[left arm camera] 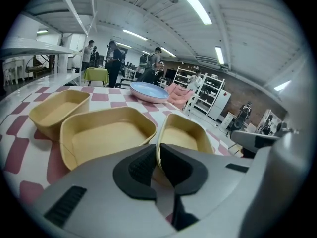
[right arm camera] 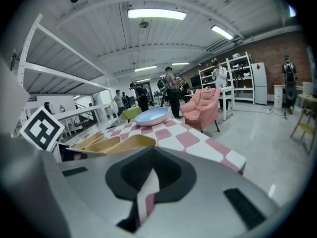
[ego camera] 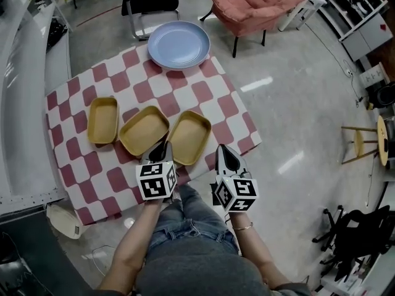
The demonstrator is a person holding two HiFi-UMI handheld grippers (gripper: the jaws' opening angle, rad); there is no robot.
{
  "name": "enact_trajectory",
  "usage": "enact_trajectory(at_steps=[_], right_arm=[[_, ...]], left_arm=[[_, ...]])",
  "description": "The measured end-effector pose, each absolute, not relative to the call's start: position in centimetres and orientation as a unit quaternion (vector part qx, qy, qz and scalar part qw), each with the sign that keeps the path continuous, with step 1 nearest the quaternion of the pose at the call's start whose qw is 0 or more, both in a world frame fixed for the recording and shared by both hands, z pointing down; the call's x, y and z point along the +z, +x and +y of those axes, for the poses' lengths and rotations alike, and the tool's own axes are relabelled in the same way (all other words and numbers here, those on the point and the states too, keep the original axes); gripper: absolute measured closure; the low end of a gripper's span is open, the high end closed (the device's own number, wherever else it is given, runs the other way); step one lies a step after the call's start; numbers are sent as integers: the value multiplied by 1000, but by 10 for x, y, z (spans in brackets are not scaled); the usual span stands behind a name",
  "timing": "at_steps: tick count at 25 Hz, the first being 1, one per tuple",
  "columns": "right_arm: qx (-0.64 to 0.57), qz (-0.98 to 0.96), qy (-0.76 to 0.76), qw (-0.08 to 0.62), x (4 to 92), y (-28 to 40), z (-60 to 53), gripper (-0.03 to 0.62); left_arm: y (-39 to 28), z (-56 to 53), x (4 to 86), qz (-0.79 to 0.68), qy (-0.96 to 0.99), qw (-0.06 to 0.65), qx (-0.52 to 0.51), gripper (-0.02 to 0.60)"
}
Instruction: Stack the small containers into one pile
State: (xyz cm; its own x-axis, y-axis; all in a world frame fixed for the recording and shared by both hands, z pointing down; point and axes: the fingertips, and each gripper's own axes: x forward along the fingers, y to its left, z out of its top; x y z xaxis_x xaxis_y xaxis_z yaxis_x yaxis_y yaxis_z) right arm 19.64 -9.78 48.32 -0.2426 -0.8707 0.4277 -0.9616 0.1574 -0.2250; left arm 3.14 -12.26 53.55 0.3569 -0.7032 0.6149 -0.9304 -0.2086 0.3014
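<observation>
The right-hand tray (ego camera: 190, 135) is pinched at its rim by the left gripper (ego camera: 165, 145). The right gripper (ego camera: 223, 150) is closed and empty. Lifting onto the middle tray (ego camera: 144, 130) seems due.

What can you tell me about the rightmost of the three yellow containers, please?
The right-hand container is a shallow, rounded-rectangular tray of matt yellow-tan, plastic-looking material, with sloping walls and a flat, empty bottom. It sits upright on the checked tablecloth near the cloth's front edge, turned at an angle. The middle container lies close on its left; whether they touch is unclear. The left gripper has its fingers closed on the near rim, one inside the wall, one outside.
</observation>
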Motion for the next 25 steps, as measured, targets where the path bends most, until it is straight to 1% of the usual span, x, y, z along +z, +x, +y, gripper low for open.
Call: enact_trajectory(at_steps=[6,11,16,25], right_arm=[[224,-770,588,104,481,178,-101,583],[215,-794,559,105,476,148,-105,584],[207,-823,519,105,470,113,-111,584],[197,-869,441,111,465,45,-128,583]], left_arm=[[10,-116,508,-565,748,323,128,541],[-23,-115,483,-590,734,328,75,541],[-73,-113,463,-636,704,312,43,541],[-166,-98,458,-717,631,296,30,541]])
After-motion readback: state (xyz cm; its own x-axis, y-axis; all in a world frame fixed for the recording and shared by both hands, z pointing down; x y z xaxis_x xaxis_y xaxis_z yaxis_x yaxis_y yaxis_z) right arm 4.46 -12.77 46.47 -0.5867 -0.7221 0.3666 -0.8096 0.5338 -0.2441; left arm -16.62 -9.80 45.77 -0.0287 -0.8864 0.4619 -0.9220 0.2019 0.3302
